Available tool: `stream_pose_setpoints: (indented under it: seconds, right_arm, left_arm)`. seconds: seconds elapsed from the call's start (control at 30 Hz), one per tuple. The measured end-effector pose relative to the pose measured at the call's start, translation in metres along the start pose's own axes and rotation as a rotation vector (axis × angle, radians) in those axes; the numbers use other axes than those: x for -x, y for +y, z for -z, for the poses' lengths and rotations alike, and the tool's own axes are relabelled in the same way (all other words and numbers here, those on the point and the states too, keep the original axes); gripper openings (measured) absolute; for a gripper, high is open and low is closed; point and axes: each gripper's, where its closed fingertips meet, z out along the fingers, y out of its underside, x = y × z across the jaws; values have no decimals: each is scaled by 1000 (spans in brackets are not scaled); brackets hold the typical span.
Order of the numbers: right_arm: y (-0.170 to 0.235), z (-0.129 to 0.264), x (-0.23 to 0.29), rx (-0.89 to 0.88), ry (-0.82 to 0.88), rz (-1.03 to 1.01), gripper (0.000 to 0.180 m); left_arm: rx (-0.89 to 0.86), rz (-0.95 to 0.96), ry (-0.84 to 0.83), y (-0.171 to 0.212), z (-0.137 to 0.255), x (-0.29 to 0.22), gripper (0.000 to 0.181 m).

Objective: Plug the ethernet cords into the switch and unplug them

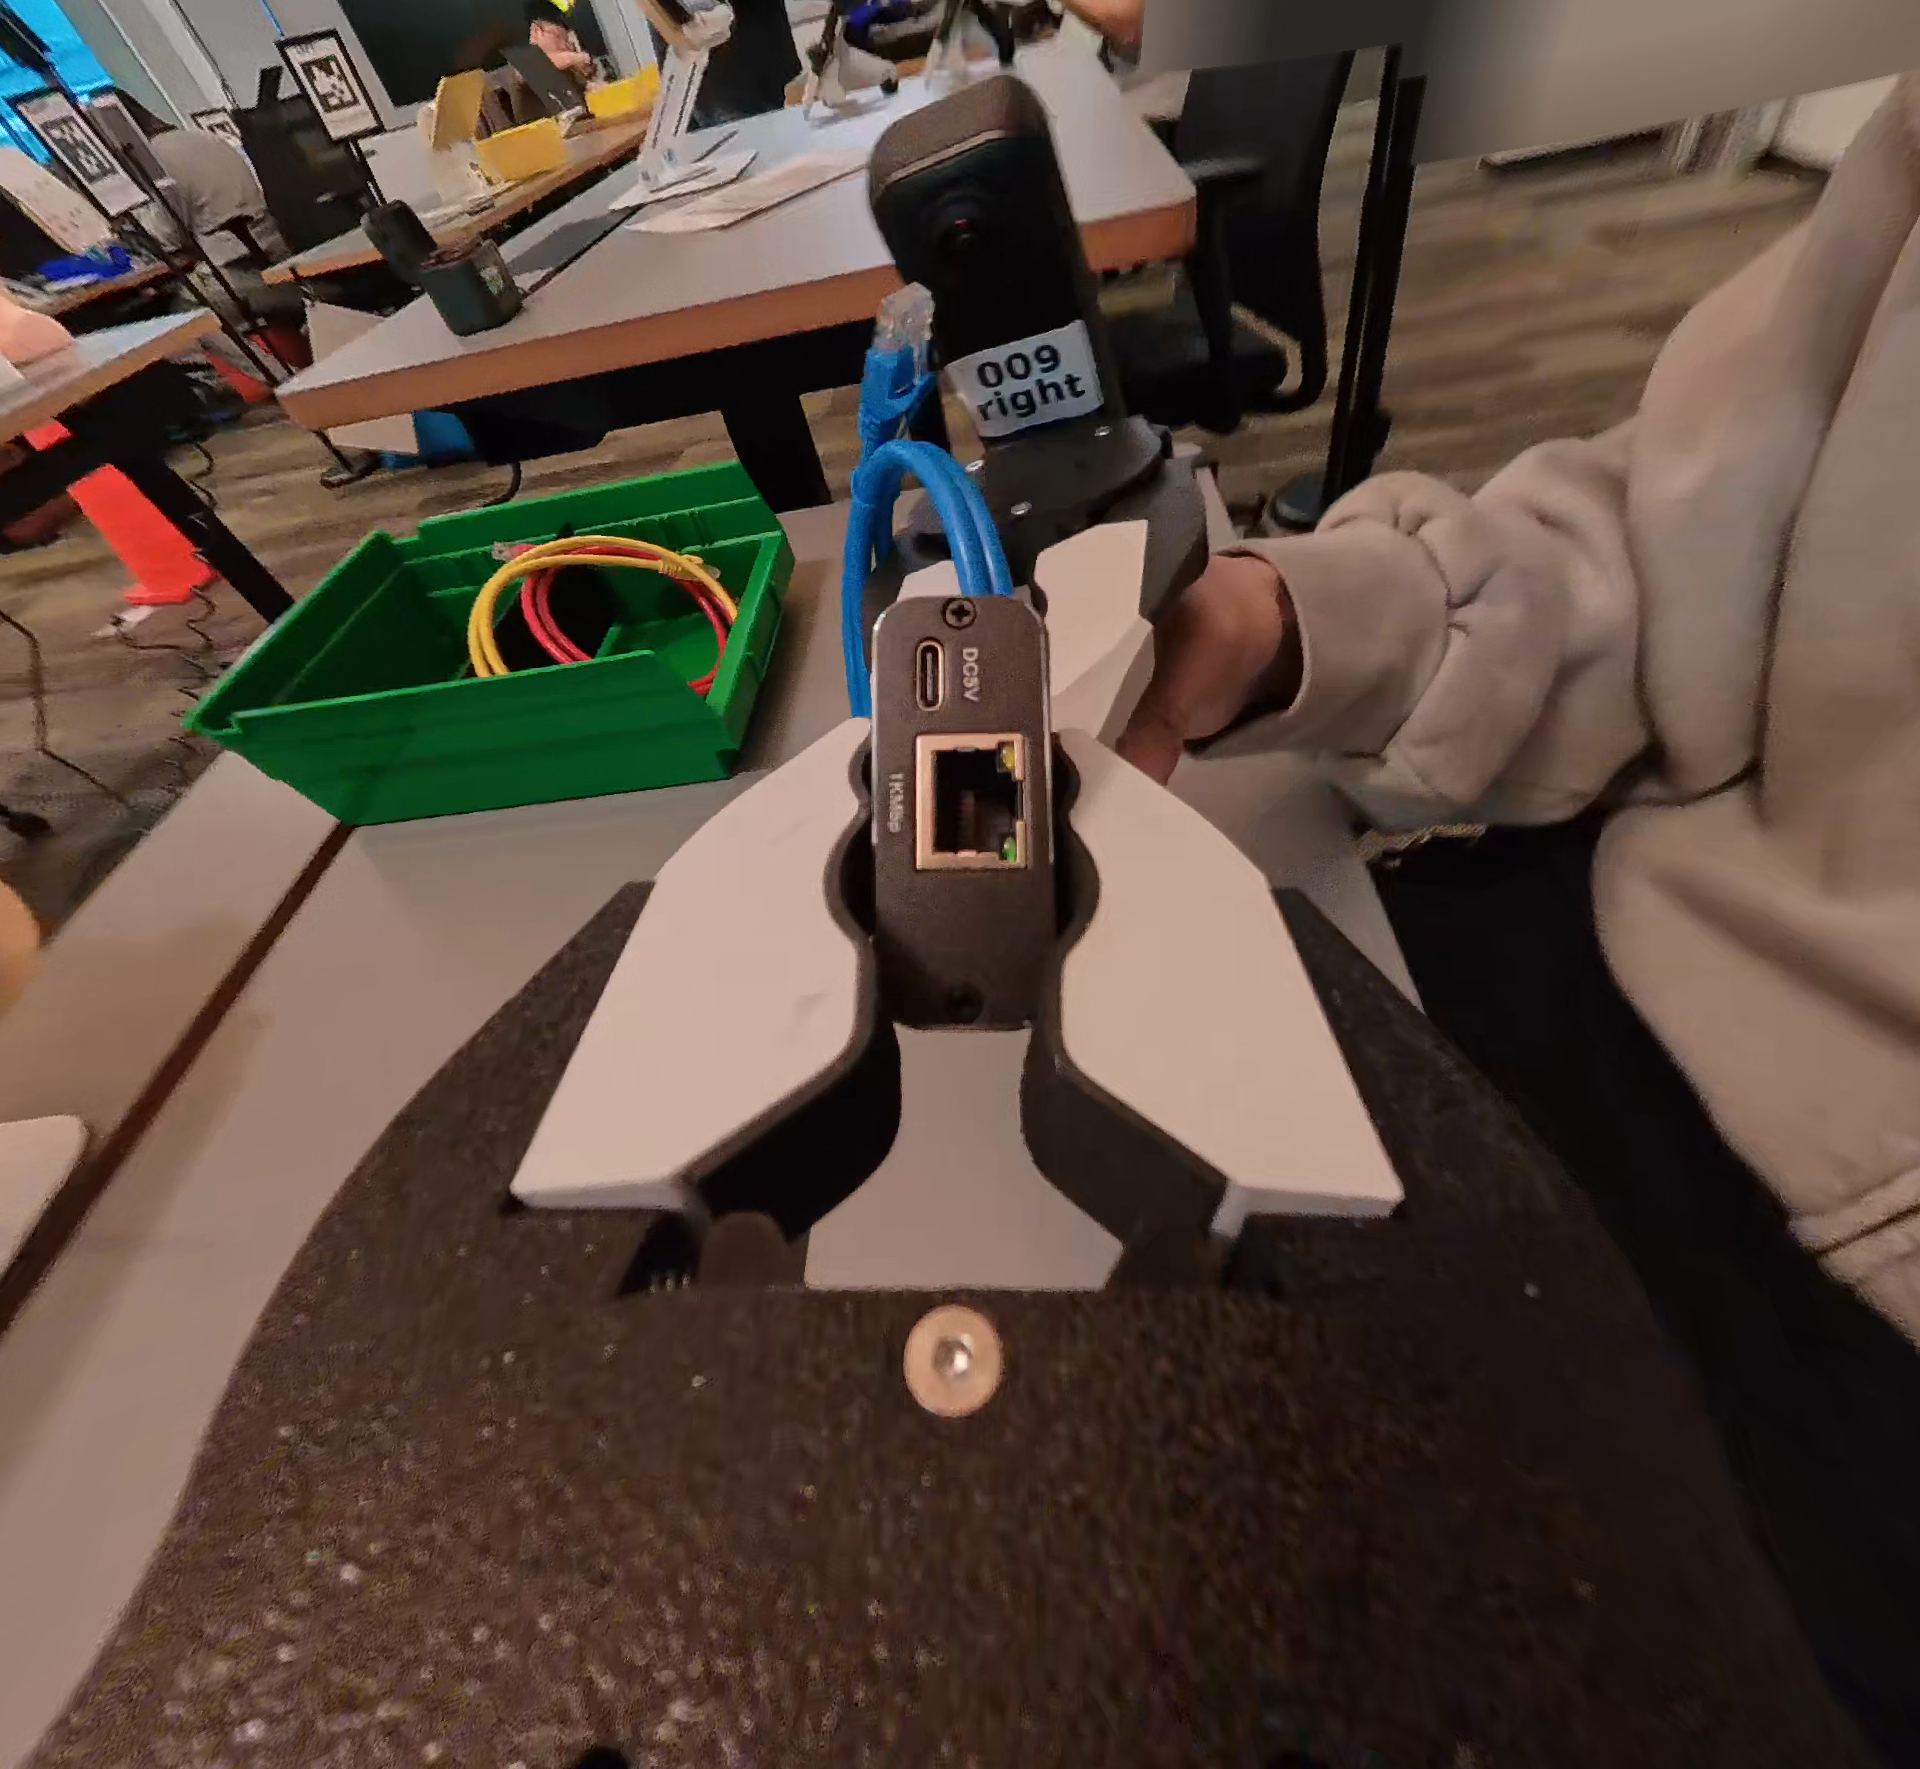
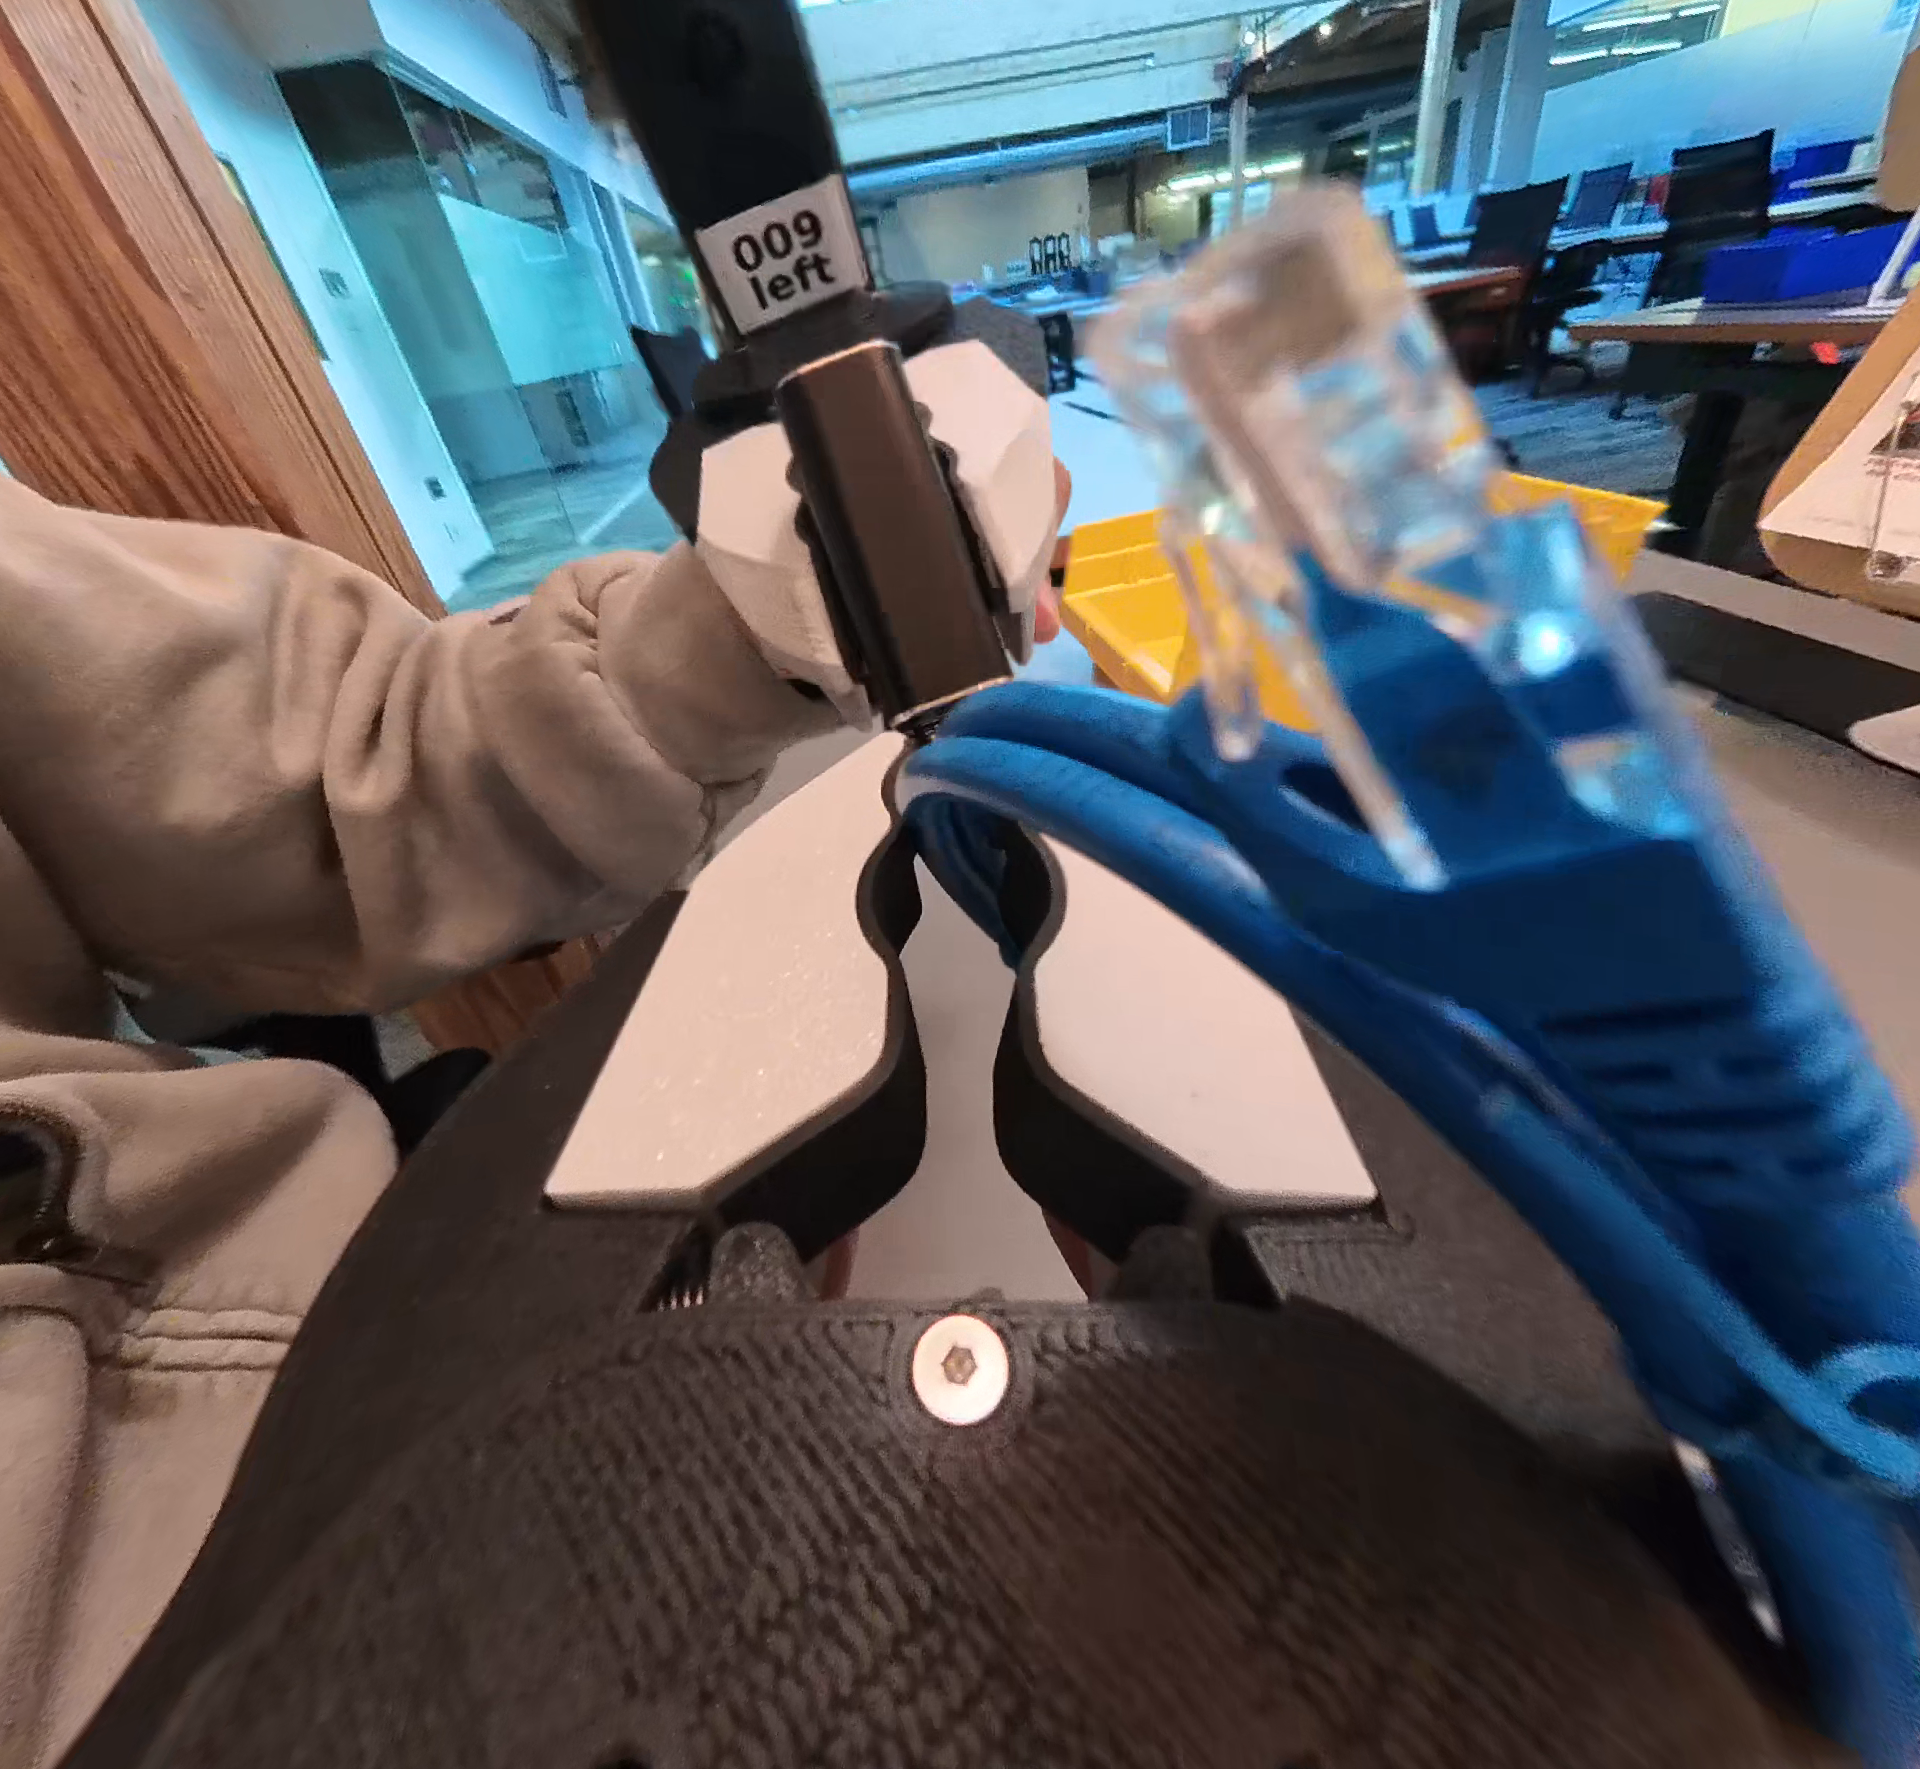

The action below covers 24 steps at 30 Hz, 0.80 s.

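My left gripper point(image 1: 961, 751) is shut on the switch point(image 1: 961, 935), a dark metal box held upright. An empty ethernet port point(image 1: 974, 810) on it faces the camera. My right gripper point(image 2: 961, 836) is shut on a blue ethernet cord point(image 2: 1122, 774) and faces the left one. The cord loops back, and its free clear plug point(image 2: 1320, 431) hangs close to the right camera. In the right wrist view the cord meets the switch's point(image 2: 883, 514) near end; I cannot tell whether it is plugged in. The left wrist view shows the cord's loop point(image 1: 868, 566) behind the switch.
A green bin point(image 1: 436, 743) holding a yellow cord point(image 1: 488, 618) and a red cord point(image 1: 551, 628) stands on the table to the left. A yellow bin point(image 2: 1127, 597) lies beyond the switch. A person's beige sleeves point(image 1: 1558, 639) hold both grippers. Desks and people are farther back. The tips of both grippers are at nearly the same place.
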Motion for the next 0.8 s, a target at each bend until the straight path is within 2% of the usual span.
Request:
stream_pose_setpoints:
  seconds: [0.13,0.4,0.57,0.63,0.8]
  right_arm:
    - [4,-5,2,-22,-47,-63,17]
    - [15,-9,-5,-23,-50,-108,17]
    - [19,-8,-7,28,-36,-73,17]
    - [22,-8,-8,74,-19,-25,18]
    - [19,-11,-5,19,-110,-151,15]
  left_arm:
    - [41,-48,6,5,4,-3,26]
    - [-24,112,4,18,4,4,26]
    - [-10,113,1,24,3,4,26]
    - [39,53,-7,29,4,3,26]
    - [126,-65,-13,29,6,1,26]
